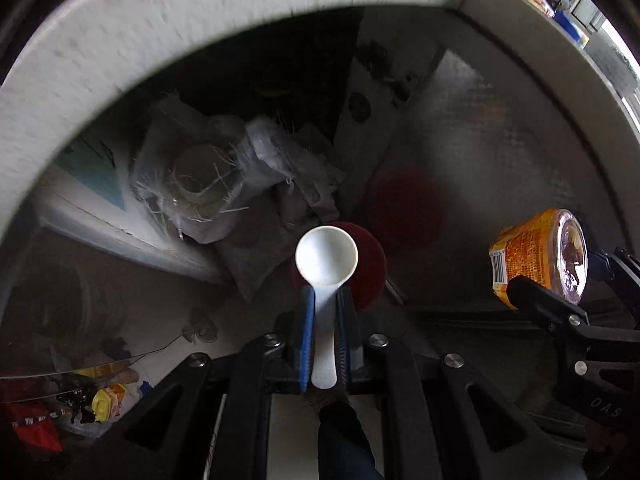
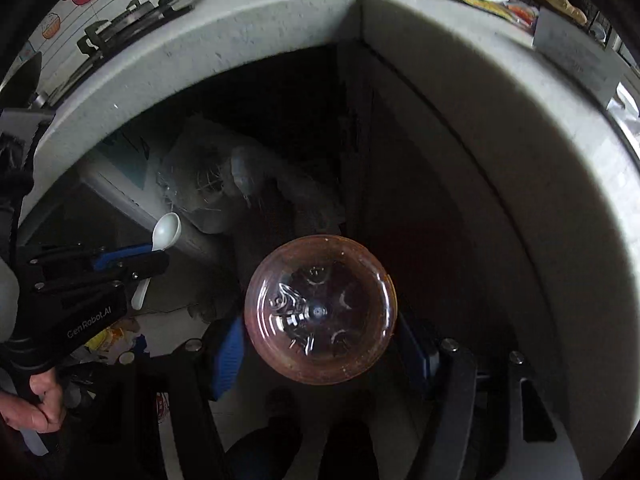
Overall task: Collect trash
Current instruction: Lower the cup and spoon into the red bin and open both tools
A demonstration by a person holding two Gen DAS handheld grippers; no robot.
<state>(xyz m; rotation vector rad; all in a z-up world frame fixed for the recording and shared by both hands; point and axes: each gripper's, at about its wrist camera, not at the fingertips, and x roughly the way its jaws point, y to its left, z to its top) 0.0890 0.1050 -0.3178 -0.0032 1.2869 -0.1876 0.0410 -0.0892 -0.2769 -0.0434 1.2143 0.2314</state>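
Observation:
My left gripper (image 1: 325,300) is shut on the handle of a white plastic spoon (image 1: 326,256), bowl pointing forward, held below the countertop edge. It also shows in the right wrist view (image 2: 136,258) with the spoon (image 2: 167,230). My right gripper (image 2: 320,340) is shut on a clear plastic bottle with an orange label (image 2: 320,314), its base facing the camera. The bottle also shows at the right of the left wrist view (image 1: 540,254). Both are held in front of a dark space under the counter.
A grey stone countertop (image 1: 160,40) arches overhead. Under it lie a crumpled white woven sack (image 1: 208,176), a red round object (image 1: 368,264) and a metal cabinet panel (image 1: 480,152). Snack wrappers (image 1: 104,396) lie on the floor at the lower left. A gas hob (image 2: 132,16) sits on the counter.

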